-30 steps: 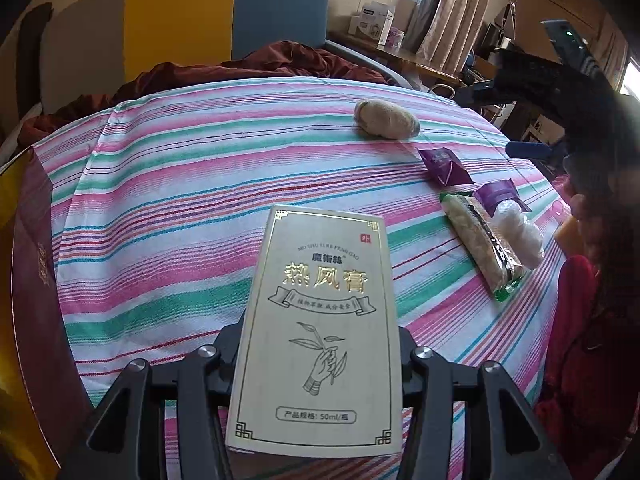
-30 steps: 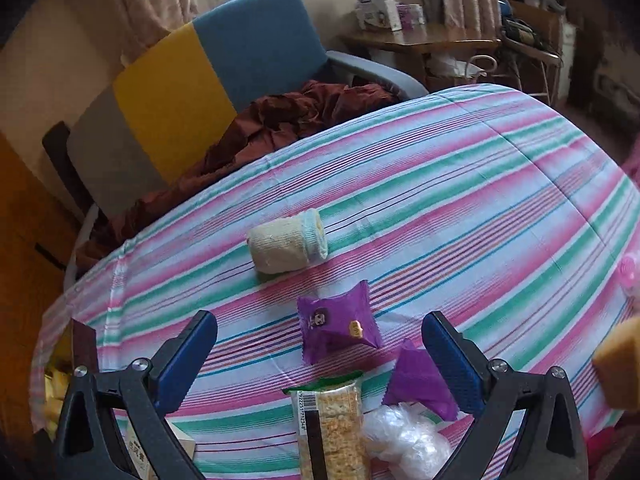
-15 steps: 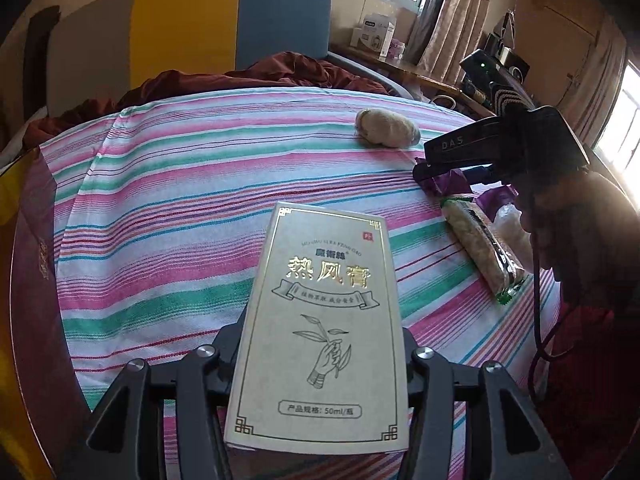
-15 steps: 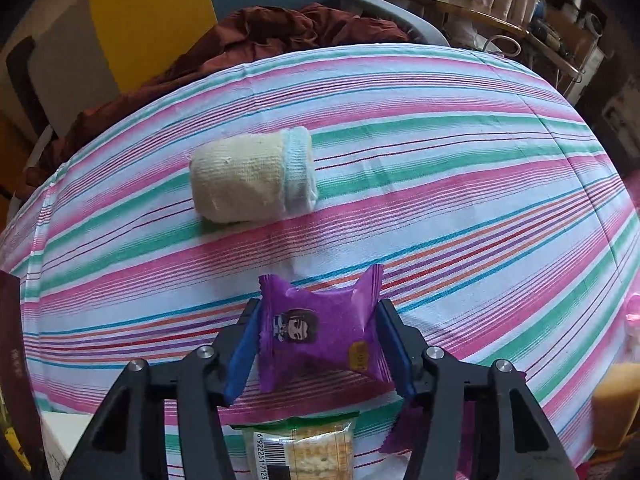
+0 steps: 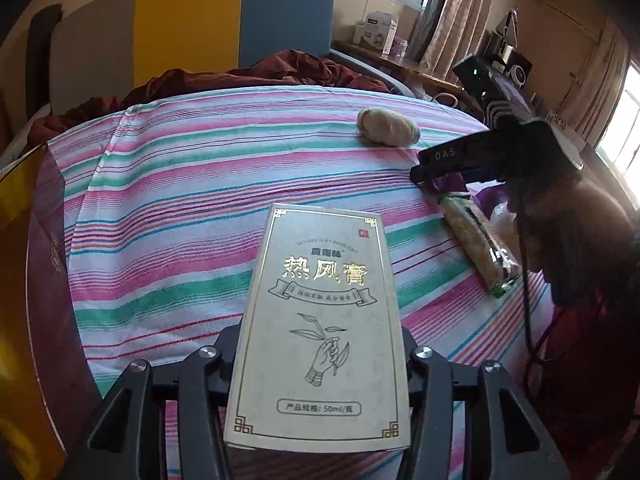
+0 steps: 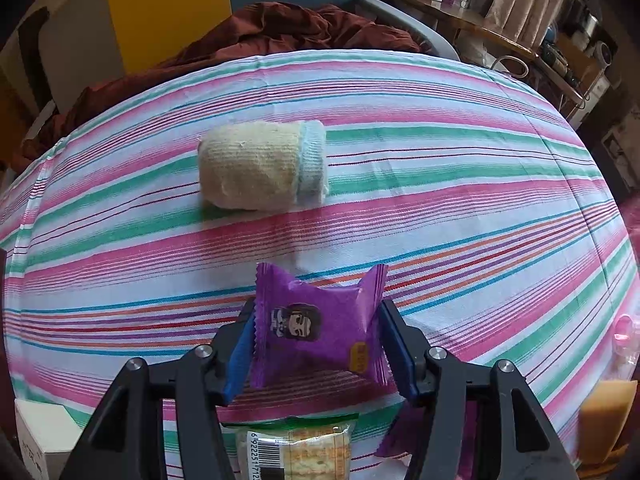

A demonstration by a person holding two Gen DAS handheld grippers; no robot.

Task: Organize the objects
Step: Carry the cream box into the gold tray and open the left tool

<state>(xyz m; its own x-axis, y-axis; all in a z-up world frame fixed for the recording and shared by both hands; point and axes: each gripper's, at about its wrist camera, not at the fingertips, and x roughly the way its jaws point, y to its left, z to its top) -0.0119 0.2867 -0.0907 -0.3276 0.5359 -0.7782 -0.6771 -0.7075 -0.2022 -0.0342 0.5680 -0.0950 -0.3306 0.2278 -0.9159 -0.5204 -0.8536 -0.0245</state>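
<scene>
Purple packet [image 6: 320, 332] sat pinched between the blue pads [image 6: 394, 350] of the right gripper [image 6: 320, 346], held just above the striped cloth [image 6: 460, 208]; its crimped ends flared past both pads, cartoon face toward the camera. Right gripper pointed across the table toward the rolled sock [image 6: 262, 166], which lay on its side well ahead with the pale blue cuff to the right. Directly beneath the gripper lay a cracker pack [image 6: 294, 450], barcode end up, and a second purple packet [image 6: 394, 436] just right of it, partly hidden by the gripper arm. A white box corner [image 6: 40, 436] showed at lower left, a yellow block [image 6: 606, 416] at lower right. Left gripper [image 5: 320, 360] clamped on a cream box [image 5: 320, 332] with gold Chinese lettering, long axis pointing forward, covering most of the view's centre; whether the box touched the cloth could not be told. From that side the right gripper [image 5: 440, 162] appeared low over the cloth's right edge, just ahead of the cracker pack [image 5: 476, 242], with the sock [image 5: 388, 127] beyond it. A dark red box [image 5: 44, 280] stood at far left. A chair [image 5: 236, 20] with a maroon cloth [image 5: 256, 76] stood behind the table.
</scene>
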